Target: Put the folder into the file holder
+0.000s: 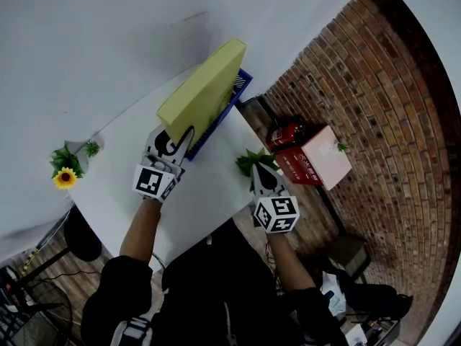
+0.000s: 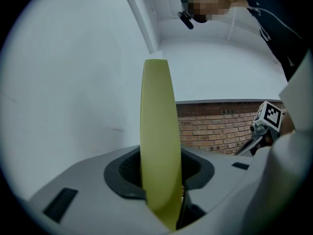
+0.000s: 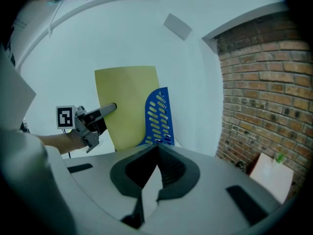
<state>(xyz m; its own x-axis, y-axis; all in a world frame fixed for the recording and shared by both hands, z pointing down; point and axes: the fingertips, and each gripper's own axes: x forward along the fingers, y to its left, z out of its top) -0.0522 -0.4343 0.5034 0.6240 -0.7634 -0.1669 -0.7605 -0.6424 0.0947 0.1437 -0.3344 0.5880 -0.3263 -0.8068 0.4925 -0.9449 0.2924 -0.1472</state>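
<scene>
A yellow folder (image 1: 202, 92) stands on edge and tilted at the back of the white table (image 1: 115, 186). Its lower part sits against the blue slotted file holder (image 1: 235, 101). My left gripper (image 1: 173, 146) is shut on the folder's near edge. In the left gripper view the folder (image 2: 157, 131) rises edge-on from between the jaws of the left gripper (image 2: 161, 180). The right gripper view shows the folder (image 3: 126, 102) behind the holder's blue side wall (image 3: 159, 116), with the left gripper (image 3: 105, 112) clamped on it. My right gripper (image 1: 265, 182) hovers near the table's right edge, shut and holding nothing (image 3: 156, 151).
A sunflower (image 1: 65, 176) lies at the table's left end, and a green plant (image 1: 253, 161) sits by the right gripper. Beyond the right edge are a brick wall (image 1: 374, 85) and a red and pink box (image 1: 313, 161) on the floor.
</scene>
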